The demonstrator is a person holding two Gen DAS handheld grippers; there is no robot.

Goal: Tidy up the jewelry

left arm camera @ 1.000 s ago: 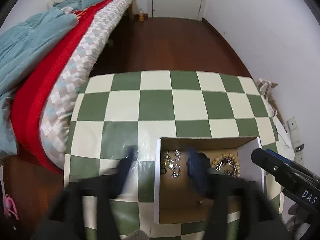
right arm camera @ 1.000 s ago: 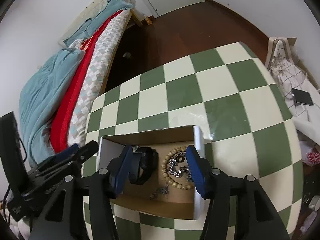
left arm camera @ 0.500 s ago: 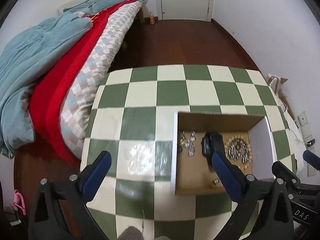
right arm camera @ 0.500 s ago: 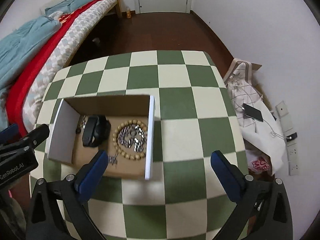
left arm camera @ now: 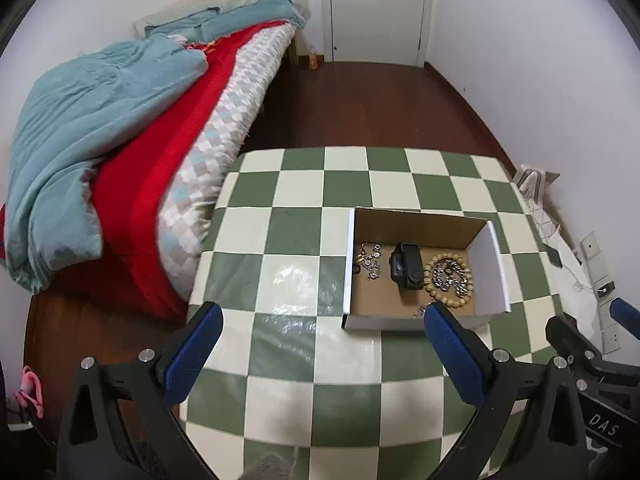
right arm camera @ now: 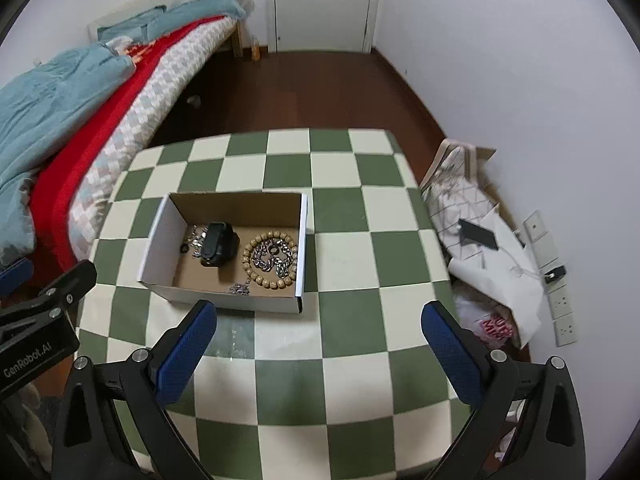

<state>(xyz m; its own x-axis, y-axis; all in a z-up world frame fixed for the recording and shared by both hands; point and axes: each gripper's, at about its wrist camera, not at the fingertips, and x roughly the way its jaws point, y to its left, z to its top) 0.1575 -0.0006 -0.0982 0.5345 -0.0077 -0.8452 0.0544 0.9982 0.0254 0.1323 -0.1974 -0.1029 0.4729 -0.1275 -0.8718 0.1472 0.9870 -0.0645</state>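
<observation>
A shallow cardboard box (left arm camera: 490,268) (right arm camera: 160,240) stands on the green-and-cream checked table (left arm camera: 296,240) (right arm camera: 352,248). Inside it lie a black watch (left arm camera: 407,266) (right arm camera: 218,243), a wooden bead bracelet (left arm camera: 430,270) (right arm camera: 272,282) ringed around a silver chain (left arm camera: 450,276) (right arm camera: 274,258), and small silver pieces (left arm camera: 370,260) (right arm camera: 194,236). My left gripper (left arm camera: 322,322) hangs open above the table, near side of the box, with nothing between its blue pads. My right gripper (right arm camera: 318,320) is open too, in front of the box's near right corner, empty.
A bed with red and teal blankets (left arm camera: 120,120) (right arm camera: 60,100) runs along the table's left side. A white door (left arm camera: 376,8) closes the far wall. On the floor to the right lie bags (right arm camera: 460,184), a phone (right arm camera: 478,234) and wall sockets (right arm camera: 562,312).
Both grippers have opened wide and pulled up and back from the box. A second ago their fingers hung narrow over the jewelry; now the whole box shows ahead of them.
</observation>
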